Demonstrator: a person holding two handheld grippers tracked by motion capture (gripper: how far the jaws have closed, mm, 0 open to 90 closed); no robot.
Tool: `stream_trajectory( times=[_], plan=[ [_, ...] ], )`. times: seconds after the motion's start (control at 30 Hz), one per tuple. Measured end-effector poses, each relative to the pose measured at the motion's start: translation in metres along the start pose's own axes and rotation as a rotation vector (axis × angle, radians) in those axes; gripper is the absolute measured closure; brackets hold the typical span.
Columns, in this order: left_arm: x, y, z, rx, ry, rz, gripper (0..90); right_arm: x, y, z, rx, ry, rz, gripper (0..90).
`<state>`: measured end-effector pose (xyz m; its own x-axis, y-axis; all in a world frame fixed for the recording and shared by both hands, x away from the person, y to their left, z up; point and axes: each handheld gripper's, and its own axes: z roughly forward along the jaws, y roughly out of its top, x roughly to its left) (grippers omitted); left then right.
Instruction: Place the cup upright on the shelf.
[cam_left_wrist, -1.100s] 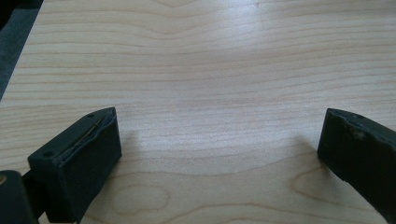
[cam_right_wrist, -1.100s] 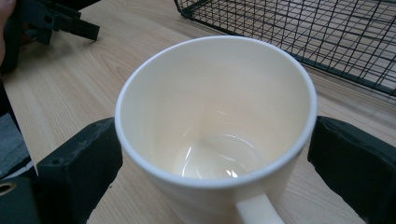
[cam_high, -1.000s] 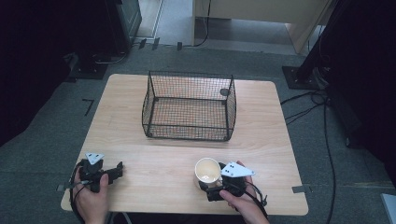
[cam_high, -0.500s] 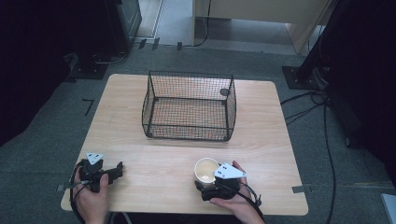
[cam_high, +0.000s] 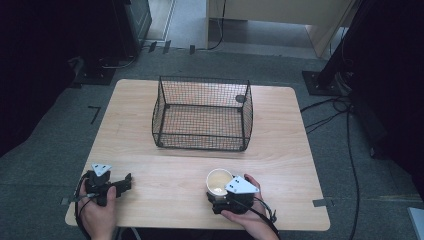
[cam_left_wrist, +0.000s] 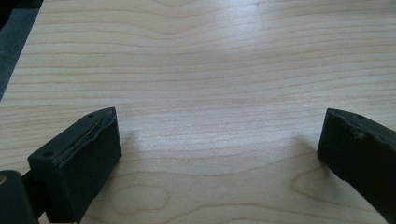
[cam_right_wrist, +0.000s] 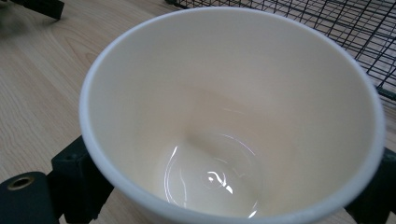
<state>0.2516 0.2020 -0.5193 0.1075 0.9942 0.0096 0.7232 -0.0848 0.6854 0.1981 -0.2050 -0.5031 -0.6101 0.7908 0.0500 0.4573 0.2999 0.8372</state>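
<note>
Step in hand looks like the grasp: right gripper (cam_high: 220, 192) sits at bottom centre of the high view w/ the cup (cam_high: 219, 181) right at its front. In the right gripper view the cup (cam_right_wrist: 233, 121) takes up nearly the whole frame, upright, empty, glossy inside. One black jaw stands at lower left against the cup's wall, the other at the lower right edge, so jaws are either side of the cup. Whether they actually press it or just bracket it, can't tell from these pics.

Left gripper (cam_high: 122, 181) rests at lower left of the high view, on the table (cam_high: 280, 150), well apart from the cup. Left gripper view: jaws spread wide, nothing but bare wood between them.

Wire basket (cam_high: 202, 112) sits upper centre of the high view, open top; a small dark round thing (cam_high: 240, 98) lies near its far right corner.

Next move, as a guess: make sure the squeeze is firm, lift straight up w/o tipping, clear the near basket rim, then lower in. Thin cup wall could buckle or slip if the grip is off-centre.
</note>
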Motion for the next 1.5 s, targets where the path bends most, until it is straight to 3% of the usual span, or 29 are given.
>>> stream_trajectory(
  times=[0.4, 0.97, 1.07, 1.5],
  plan=[
    [0.0, 0.0, 0.0, -0.001, 0.0, 0.0, 0.0, -0.002, 0.007, -0.006, -0.005, 0.002, 0.037, 8.3],
    [0.0, 0.0, 0.0, -0.001, 0.0, -0.001, 0.0, -0.015, 0.048, -0.014, -0.074, -0.022, 0.047, 8.4],
    [0.0, 0.0, 0.0, -0.001, 0.0, -0.001, 0.0, -0.02, 0.061, -0.014, -0.084, -0.023, 0.062, 8.3],
    [0.0, 0.0, 0.0, -0.003, 0.0, -0.003, 0.0, -0.043, 0.087, -0.012, -0.1, -0.059, 0.088, 8.4]
  ],
)
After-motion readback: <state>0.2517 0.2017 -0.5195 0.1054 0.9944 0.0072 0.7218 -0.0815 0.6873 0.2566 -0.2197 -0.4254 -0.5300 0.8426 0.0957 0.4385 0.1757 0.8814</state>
